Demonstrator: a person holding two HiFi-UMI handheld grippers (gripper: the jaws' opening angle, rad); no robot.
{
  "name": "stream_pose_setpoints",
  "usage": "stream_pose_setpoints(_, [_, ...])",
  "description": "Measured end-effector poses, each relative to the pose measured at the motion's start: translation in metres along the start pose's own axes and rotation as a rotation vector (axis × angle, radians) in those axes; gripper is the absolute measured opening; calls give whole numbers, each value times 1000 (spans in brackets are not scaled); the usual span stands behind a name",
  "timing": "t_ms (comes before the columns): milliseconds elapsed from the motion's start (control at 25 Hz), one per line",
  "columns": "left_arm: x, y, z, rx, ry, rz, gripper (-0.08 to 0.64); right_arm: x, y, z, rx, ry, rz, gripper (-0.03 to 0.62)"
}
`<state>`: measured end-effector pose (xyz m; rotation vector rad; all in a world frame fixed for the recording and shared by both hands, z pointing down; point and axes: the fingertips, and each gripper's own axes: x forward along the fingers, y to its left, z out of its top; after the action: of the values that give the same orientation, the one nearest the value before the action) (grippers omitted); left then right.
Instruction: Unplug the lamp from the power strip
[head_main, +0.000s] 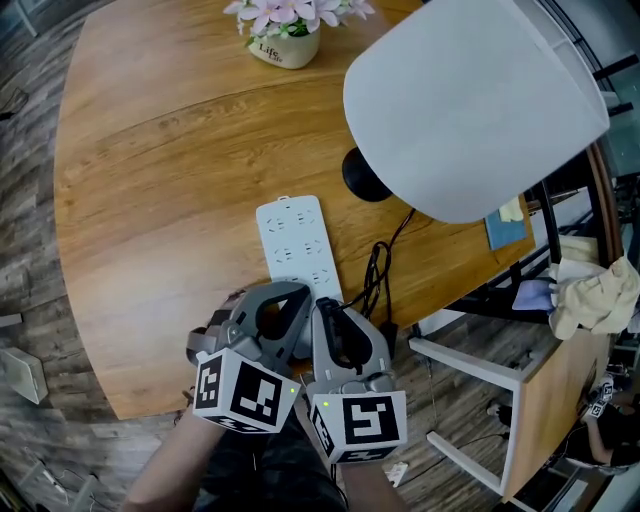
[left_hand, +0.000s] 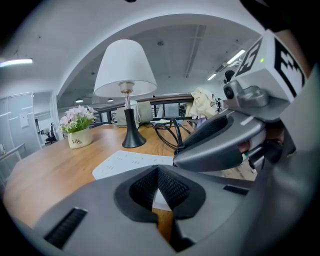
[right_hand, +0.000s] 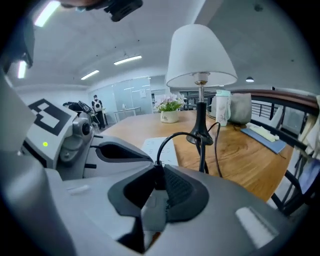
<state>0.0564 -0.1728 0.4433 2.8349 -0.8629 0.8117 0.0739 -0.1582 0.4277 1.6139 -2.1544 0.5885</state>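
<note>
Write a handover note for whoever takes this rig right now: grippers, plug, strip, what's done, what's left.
Left gripper: jaws together on nothing, tips down at the near end of the power strip.
Right gripper: shut on the lamp's black plug; its cord runs off toward the lamp.
The strip lies flat on the table, with the lamp standing beyond it.
Done: plug gripped. The grippers cover that end, so I cannot tell if it has left the socket.
Left: pull the plug clear, probably steadying the strip with the left gripper.

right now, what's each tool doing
Left tool: closed, empty, over the strip's near end.
Right tool: closed on the plug.
</note>
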Motion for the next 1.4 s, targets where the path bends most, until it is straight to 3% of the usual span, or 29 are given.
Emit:
stream_pose_setpoints(80, [0,0,0,-1,2,-2,-6,0,1,0,7,-2,-1,69])
stream_pose_setpoints(320, [0,-1,2,-10,4,-11,-6,-1,-8,2,182,-29,45,69])
stream_pose_setpoints(440, [-1,-1,2,-11,3,-11,-6,-2,-7,2,166,-25,26,69])
stream_pose_setpoints(640, [0,0,2,-19,-1,-5,-6,-4,1,7,-4,-11,-4,69])
stream_pose_setpoints(800, [-1,0,1,-23,1,-3,-6,-5,-5,10,82,-29,19,67])
stream_pose_setpoints(1200, [0,1,0,-42,-7,-12,-5,-10,-18,18,170,-73,25,68])
stream_pose_setpoints(1400, [-9,6,11,-86,-73,0,-6,-12,-37,21,189,-70,-14,69])
